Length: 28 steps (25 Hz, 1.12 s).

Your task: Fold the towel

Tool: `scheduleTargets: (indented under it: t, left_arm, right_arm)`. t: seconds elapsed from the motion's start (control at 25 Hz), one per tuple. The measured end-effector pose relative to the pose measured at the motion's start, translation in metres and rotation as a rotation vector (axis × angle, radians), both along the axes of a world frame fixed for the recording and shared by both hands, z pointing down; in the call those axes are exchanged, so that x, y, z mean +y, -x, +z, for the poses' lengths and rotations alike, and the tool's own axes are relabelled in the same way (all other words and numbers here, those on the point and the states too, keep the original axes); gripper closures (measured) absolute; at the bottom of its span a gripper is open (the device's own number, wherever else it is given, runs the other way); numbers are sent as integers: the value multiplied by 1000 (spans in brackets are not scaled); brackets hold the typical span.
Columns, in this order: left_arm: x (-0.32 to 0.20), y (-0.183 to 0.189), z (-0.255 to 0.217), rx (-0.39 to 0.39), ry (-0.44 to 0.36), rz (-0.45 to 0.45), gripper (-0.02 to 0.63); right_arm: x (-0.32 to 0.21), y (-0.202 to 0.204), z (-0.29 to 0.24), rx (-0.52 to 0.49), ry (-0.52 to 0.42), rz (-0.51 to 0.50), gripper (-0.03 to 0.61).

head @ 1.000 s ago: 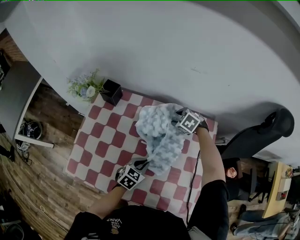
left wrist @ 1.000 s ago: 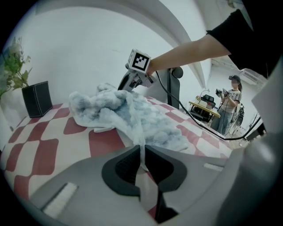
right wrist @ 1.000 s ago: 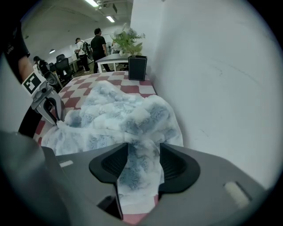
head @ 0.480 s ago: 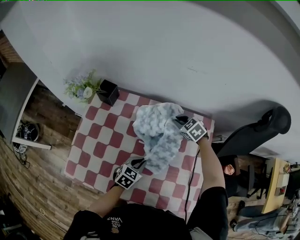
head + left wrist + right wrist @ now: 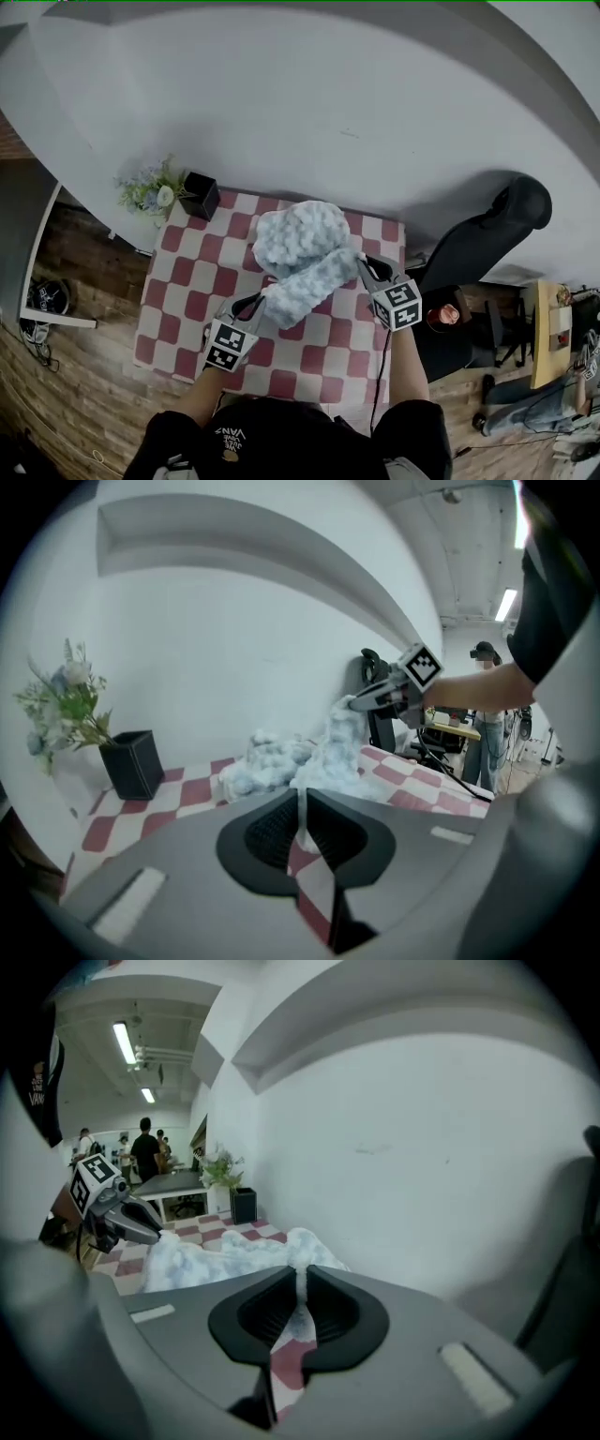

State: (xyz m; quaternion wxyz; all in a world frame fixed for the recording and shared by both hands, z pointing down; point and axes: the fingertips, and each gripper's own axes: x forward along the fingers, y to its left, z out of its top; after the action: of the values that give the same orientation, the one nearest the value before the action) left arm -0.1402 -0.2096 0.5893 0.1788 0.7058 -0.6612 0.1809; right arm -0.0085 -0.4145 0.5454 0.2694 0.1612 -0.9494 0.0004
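Observation:
A fluffy pale blue towel (image 5: 300, 246) lies bunched on the red-and-white checked table (image 5: 178, 281), with a strip of it stretched between my two grippers. My left gripper (image 5: 261, 300) is shut on the towel's near left corner; the left gripper view shows the cloth (image 5: 281, 761) pinched between the pads (image 5: 302, 813). My right gripper (image 5: 361, 262) holds the right corner, its jaws closing on the fabric (image 5: 234, 1255) with the pads pressing a thin fold (image 5: 301, 1283). Each gripper shows in the other's view: the right gripper (image 5: 361, 702) and the left gripper (image 5: 155, 1232).
A black pot (image 5: 199, 190) with a flower plant (image 5: 150, 192) stands at the table's back left corner. A white wall runs behind the table. A black chair (image 5: 478, 244) stands to the right. People stand far off in the room.
My right gripper left the towel's far side, came toward the near right and closed on a corner. My left gripper rose with its corner. The towel now stretches between them.

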Motion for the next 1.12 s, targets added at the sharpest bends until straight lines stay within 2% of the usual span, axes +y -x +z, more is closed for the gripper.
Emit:
scheduleTargets:
  t: [0.2, 0.6, 0.8, 1.12]
  left_arm:
    - [17, 18, -32, -65, -61, 43, 584]
    - [65, 46, -83, -166, -170, 165, 586]
    - [87, 52, -83, -188, -179, 240, 586]
    - [114, 52, -80, -184, -204, 299, 586]
  right_arm:
    - [48, -36, -15, -104, 32, 145, 543]
    - [147, -68, -44, -326, 86, 369, 543]
    - [189, -76, -41, -352, 79, 452, 545]
    - [240, -87, -40, -360, 72, 550, 545]
